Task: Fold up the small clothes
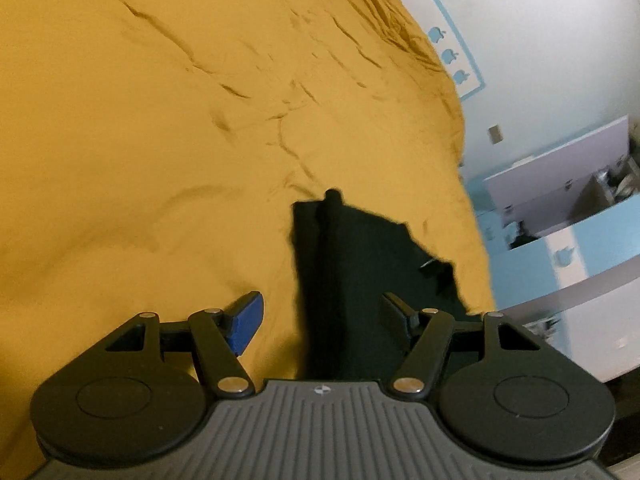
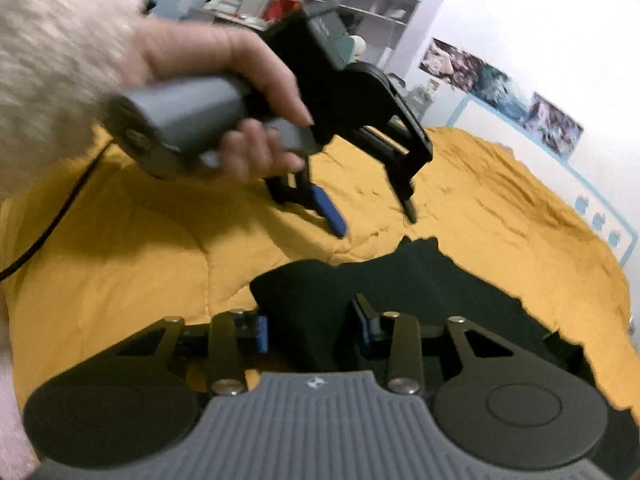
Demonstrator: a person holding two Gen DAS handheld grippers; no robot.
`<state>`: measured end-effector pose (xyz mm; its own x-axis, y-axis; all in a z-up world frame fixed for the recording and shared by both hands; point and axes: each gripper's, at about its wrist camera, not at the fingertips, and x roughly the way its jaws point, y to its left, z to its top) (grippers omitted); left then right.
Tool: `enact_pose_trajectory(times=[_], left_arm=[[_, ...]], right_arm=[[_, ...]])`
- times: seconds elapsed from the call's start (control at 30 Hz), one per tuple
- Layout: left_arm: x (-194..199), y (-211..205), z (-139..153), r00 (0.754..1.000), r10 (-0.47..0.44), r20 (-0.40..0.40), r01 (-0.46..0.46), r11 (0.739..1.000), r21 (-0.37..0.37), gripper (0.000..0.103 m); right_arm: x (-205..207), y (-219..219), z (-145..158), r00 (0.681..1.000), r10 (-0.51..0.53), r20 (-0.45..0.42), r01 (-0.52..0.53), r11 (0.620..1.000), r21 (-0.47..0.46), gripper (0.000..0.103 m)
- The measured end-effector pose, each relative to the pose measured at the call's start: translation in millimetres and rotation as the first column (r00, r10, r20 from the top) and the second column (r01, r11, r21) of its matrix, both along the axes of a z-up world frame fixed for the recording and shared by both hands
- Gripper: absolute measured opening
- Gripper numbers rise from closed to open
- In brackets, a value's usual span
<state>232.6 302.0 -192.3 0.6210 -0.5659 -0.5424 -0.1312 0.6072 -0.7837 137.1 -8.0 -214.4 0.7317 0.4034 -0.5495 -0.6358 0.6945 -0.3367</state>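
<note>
**Right fingers on a fold of the dark garment, left fingers wide and empty**

You are working over a mustard-yellow quilt (image 1: pixel 160 120) that fills most of both views, with the dark garment (image 2: pixel 420 280) lying crumpled on it near its edge.

Your right gripper (image 2: pixel 312 328) has its fingers drawn in around a raised fold of that garment: the cloth stands up between the blue pads (image 2: pixel 262 334), which sit against its two sides. Only the nearest bunch of cloth is caught; the remainder spreads off to the right on the quilt.

Your left gripper (image 1: pixel 320 320) stands spread wide with nothing clamped. The garment lies below and beyond the gap, its dark cloth running under the right-hand finger, while the blue pad (image 1: pixel 246 324) on the other side hangs over bare quilt.

Only the right wrist view shows your left hand (image 2: pixel 224 92) wrapped round the grey handle, a fluffy pale sleeve (image 2: pixel 52 52) at the wrist, and the left fingers poised just above the quilt beside the garment's far edge. The left wrist view alone shows the garment's long straight edge.
</note>
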Motion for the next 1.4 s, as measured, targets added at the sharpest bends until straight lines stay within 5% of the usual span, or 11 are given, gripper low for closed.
enact_pose_trajectory(times=[0.33,0.53,0.63,0.7,0.9,1.2,1.4], left_arm=[[74.5,-22.0,-33.2,0.994,-0.061,-0.090,0.060,0.998,-0.019,0.078],[85.1,-34.7,-35.2,0.995,-0.071,-0.068,0.069,0.997,-0.035,0.081],[88.2,-41.8,-30.2,0.993,-0.092,-0.075,0.093,0.995,0.017,0.063],[89.0,-43.5,-29.7,0.992,-0.089,-0.095,0.093,0.995,0.038,0.038],[81.7,-45.0,-18.1,0.996,-0.038,-0.084,0.041,0.999,0.035,0.024],[86.0,-71.3,28.8,0.997,-0.025,-0.079,0.032,0.995,0.093,0.021],[94.9,-118.4,67.9,0.998,-0.039,-0.056,0.046,0.990,0.136,0.021]], right_arm=[[7.1,-6.8,-3.6,0.998,-0.032,-0.060,0.036,0.996,0.077,0.020],[12.4,-9.0,-3.9,0.996,-0.033,-0.082,0.041,0.994,0.103,0.020],[13.2,-9.1,-2.5,0.995,-0.040,-0.090,0.050,0.993,0.110,0.014],[17.9,-7.9,-2.7,0.994,-0.060,-0.090,0.069,0.992,0.104,0.008],[24.2,-20.0,8.0,0.985,-0.081,-0.153,0.108,0.979,0.175,0.002],[31.1,-69.2,38.5,0.964,-0.138,-0.227,0.205,0.931,0.303,0.000],[27.2,-120.0,64.2,0.958,-0.208,-0.197,0.269,0.889,0.371,0.000]])
